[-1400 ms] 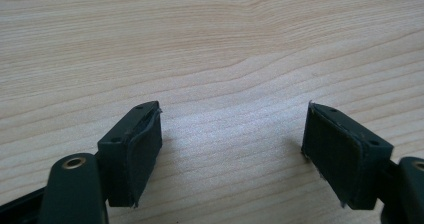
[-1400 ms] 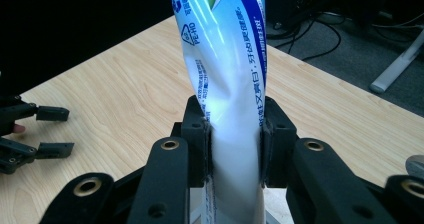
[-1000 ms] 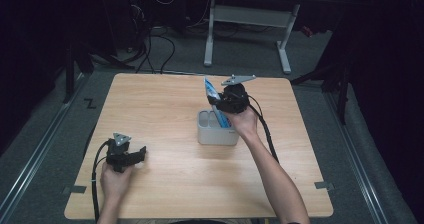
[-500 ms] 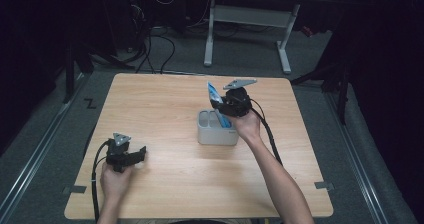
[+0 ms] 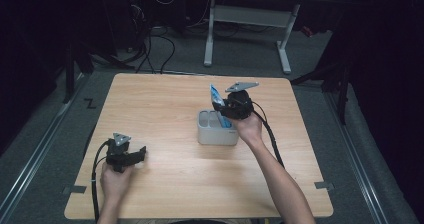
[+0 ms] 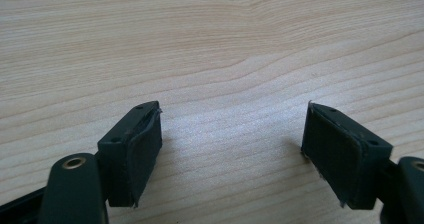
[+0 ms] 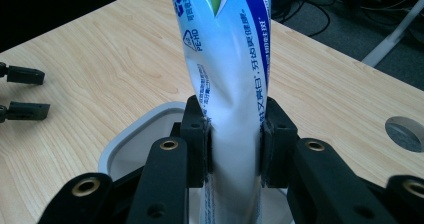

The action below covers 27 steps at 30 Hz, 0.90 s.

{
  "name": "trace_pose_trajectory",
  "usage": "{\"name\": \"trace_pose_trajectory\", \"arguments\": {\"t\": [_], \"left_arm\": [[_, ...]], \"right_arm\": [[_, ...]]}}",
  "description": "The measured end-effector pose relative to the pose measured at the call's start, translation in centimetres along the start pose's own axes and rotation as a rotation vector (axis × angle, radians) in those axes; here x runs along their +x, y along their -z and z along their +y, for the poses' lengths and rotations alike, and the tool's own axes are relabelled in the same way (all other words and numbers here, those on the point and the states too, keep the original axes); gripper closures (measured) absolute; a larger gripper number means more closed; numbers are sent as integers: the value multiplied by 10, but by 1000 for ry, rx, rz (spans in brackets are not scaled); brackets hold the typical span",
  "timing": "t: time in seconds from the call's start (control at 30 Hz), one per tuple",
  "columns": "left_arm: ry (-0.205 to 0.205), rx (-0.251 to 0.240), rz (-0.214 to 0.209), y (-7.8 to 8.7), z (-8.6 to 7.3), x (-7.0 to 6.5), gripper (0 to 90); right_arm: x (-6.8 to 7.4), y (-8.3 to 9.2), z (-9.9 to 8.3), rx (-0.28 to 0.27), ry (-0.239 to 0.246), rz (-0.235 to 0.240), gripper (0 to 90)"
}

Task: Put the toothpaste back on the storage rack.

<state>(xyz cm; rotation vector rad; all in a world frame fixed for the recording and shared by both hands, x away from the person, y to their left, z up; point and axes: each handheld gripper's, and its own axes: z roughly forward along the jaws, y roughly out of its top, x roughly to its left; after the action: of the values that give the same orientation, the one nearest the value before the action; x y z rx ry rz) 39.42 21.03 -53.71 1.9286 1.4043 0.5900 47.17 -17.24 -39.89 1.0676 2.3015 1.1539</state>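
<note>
In the high view, the right gripper (image 5: 223,105) holds a blue-and-white toothpaste tube (image 5: 217,97) upright over the grey bin (image 5: 216,135) at mid-table, while the left gripper (image 5: 131,156) rests near the left edge. The left gripper view shows its jaws wide apart over bare table (image 6: 210,49). In the right gripper view the jaws pinch the tube (image 7: 231,74) at its waist; it looks light, soft and slick, so a grip across the flat faces seems best.

The left gripper (image 5: 135,156) rested low at seven o'clock, jaws spread wide, its hand (image 5: 116,180) behind it. The right gripper (image 5: 226,109) was raised near one o'clock of centre, jaws clamped together, forearm stretched from five o'clock.
</note>
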Motion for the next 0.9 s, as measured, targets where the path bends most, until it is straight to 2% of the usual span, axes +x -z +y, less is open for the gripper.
{"name": "trace_pose_trajectory", "arguments": {"t": [0.33,0.6,0.77,0.9], "left_arm": [[0,1,0,0,0,0,244],[11,-5,-7,0,0,1,243],[10,-4,-7,0,0,1,243],[10,-5,-4,0,0,1,244]], "right_arm": [[2,1,-6,-8,15,-2,695],[2,5,-9,-4,7,-3,695],[2,1,-14,28,19,-14,694],[1,-1,-16,32,19,-17,694]]}}
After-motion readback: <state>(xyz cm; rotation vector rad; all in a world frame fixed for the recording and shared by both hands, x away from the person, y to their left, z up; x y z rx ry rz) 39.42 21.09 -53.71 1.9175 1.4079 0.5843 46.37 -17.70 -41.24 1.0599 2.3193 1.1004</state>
